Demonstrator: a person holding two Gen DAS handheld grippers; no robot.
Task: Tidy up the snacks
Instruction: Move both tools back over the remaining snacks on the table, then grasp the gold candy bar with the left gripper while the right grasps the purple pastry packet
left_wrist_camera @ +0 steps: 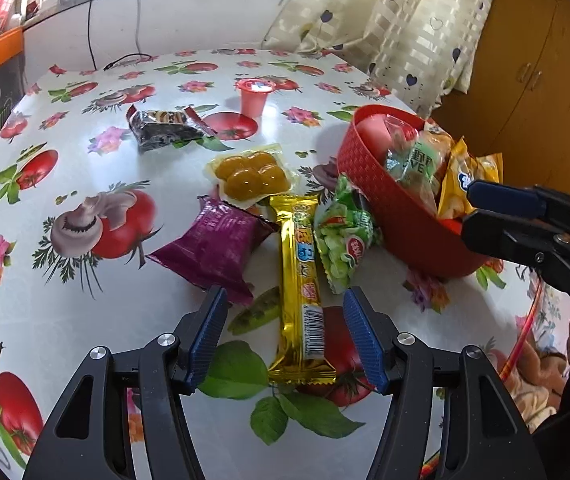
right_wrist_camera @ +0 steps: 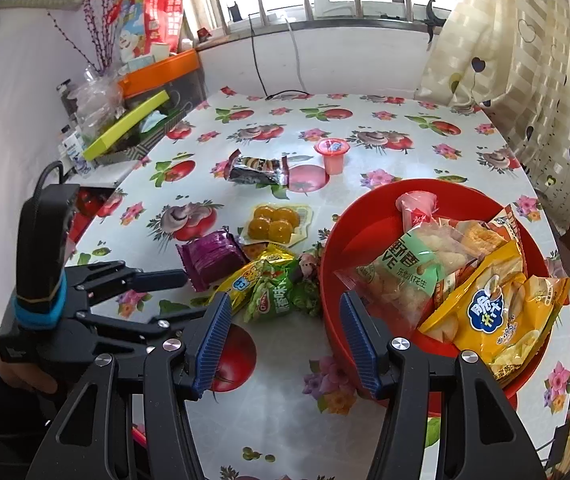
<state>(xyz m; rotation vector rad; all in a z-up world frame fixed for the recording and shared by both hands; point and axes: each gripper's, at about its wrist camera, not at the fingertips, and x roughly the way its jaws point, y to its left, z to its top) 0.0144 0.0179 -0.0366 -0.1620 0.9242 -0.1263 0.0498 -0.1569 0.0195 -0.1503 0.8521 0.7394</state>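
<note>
A long gold foil snack bar (left_wrist_camera: 300, 292) lies flat on the tomato-printed plastic tablecloth (left_wrist_camera: 85, 312), just in front of the round red plastic basket (left_wrist_camera: 401, 216), with its barcode end toward the left gripper (left_wrist_camera: 285, 336). That gripper hangs over the bar's near end with its blue-padded jaws spread wide, one either side of the wrapper and touching nothing. Beside the bar, on the basket's side, a green bag of peas (left_wrist_camera: 341, 236) leans against the basket wall. On the bar's other side, farther from the basket, sits a crumpled purple foil packet (left_wrist_camera: 213, 248). Beyond these, a clear pouch holding four yellow rounds (left_wrist_camera: 251, 174) lies near the basket's front. Well away from the basket toward the window are a dark wrapped biscuit pack (left_wrist_camera: 165, 128) and an upright pink jelly cup (left_wrist_camera: 254, 98).

Inside the basket lie a yellow chip bag (right_wrist_camera: 497, 312), a green-labelled peanut bag (right_wrist_camera: 405, 276) and a pink jelly cup on its side (right_wrist_camera: 417, 208). The right gripper (right_wrist_camera: 285, 344) hovers at the basket's near rim, jaws spread apart and empty, one finger over the rim.
</note>
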